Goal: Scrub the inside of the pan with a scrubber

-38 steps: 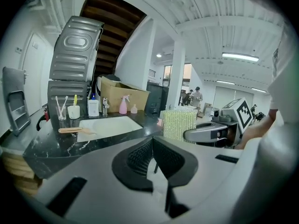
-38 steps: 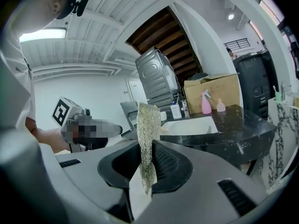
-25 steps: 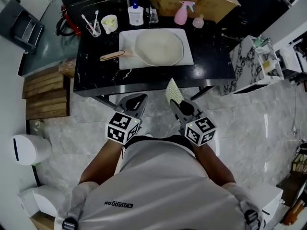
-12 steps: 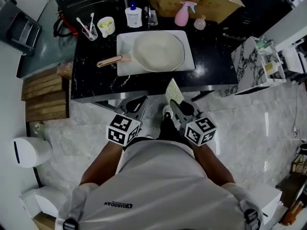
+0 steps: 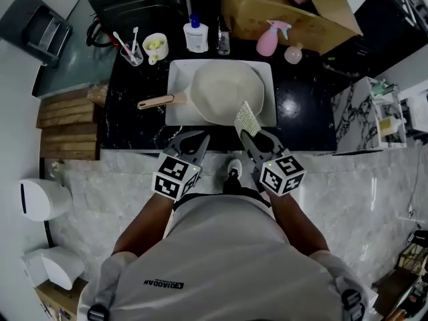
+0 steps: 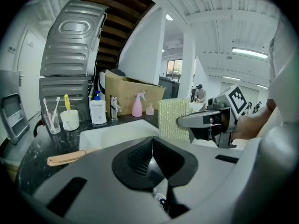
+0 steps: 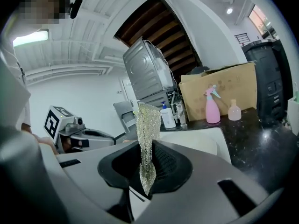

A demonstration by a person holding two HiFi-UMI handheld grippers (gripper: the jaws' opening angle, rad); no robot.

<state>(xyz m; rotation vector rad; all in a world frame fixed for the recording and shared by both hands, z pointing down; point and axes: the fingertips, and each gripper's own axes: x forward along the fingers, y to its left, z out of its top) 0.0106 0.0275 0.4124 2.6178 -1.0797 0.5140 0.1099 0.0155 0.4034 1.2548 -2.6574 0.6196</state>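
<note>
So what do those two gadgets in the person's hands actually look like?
The left gripper and right gripper are matching grey plastic tools with dark ribbed pads inside the jaws. Each carries a white cube printed with black square markers. The person wears a white short-sleeved T-shirt.

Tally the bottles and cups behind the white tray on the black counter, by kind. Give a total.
Pink bottles: 2, a pink plastic spray bottle and a small round pink bottle
White pump bottle with blue top: 1
Small clear bottle: 1
Clear glass holding toothbrushes: 1
White cup with yellow contents: 1
Total: 6
</note>
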